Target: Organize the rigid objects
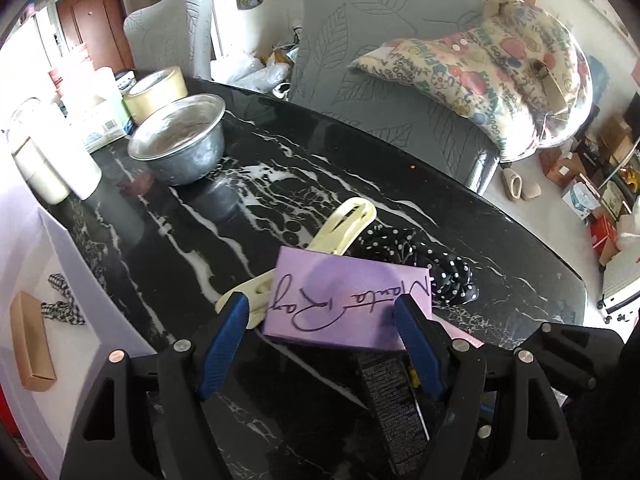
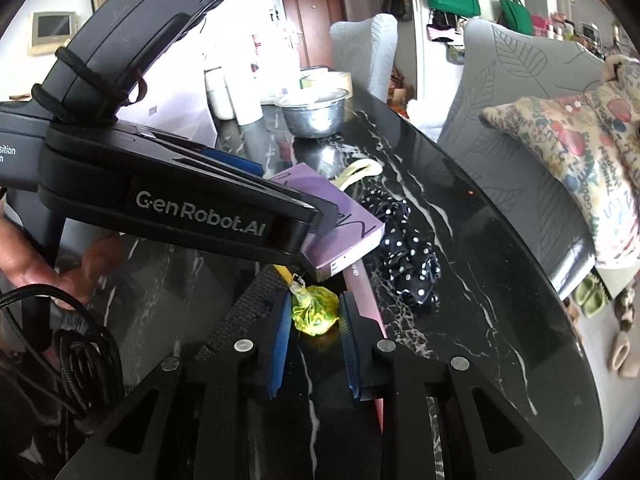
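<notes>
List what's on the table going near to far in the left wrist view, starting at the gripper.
left gripper → purple box between its fingers → cream clip → metal bowl → tape roll. The polka-dot fabric sits level with the clip, so it is left out.

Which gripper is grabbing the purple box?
The left gripper: its blue fingers clamp the purple box. The right gripper only straddles a yellow-green wrapped thing, open.

I see a glossy black marble-look table (image 1: 400, 208), a dull, scuffed metal bowl (image 1: 180, 148), a matt purple cardboard box (image 1: 348, 300), and polka-dot cloth (image 1: 424, 264) at its 2 o'clock; cream plastic clip (image 1: 348, 220).
</notes>
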A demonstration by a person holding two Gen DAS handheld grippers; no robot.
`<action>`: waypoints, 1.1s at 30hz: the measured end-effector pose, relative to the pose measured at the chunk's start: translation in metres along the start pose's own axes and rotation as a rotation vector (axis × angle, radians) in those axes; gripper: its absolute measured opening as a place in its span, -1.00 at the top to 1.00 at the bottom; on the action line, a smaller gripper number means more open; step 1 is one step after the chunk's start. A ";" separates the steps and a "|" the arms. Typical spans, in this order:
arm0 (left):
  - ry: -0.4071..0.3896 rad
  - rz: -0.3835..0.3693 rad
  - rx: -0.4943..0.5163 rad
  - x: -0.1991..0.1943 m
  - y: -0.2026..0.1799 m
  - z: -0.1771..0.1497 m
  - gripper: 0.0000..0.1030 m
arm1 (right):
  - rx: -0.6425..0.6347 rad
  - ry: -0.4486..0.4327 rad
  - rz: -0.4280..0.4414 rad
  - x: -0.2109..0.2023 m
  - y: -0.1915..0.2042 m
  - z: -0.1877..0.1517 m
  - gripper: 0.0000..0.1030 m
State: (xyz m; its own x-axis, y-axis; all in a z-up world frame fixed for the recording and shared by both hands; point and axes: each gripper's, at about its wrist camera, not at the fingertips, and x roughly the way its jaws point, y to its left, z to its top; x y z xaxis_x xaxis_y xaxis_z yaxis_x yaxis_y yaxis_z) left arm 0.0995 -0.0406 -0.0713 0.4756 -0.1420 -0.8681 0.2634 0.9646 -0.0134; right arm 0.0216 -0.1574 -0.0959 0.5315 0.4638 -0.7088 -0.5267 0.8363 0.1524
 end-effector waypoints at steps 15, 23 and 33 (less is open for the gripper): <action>-0.022 -0.062 0.035 0.000 -0.017 0.004 -0.45 | 0.032 -0.032 -0.019 -0.040 -0.016 -0.007 0.55; -0.028 0.010 0.075 0.007 -0.024 0.003 -0.60 | 0.073 -0.058 -0.043 -0.054 -0.028 -0.011 0.69; 0.108 -0.114 -0.054 0.041 -0.008 -0.001 -0.99 | 0.104 -0.036 -0.001 -0.049 -0.033 -0.014 0.69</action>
State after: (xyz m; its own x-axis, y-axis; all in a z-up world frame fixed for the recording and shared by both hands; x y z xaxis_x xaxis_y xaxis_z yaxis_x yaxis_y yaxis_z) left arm 0.1163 -0.0540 -0.1069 0.3515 -0.2295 -0.9076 0.2635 0.9545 -0.1393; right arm 0.0036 -0.2120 -0.0762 0.5561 0.4719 -0.6842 -0.4556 0.8615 0.2240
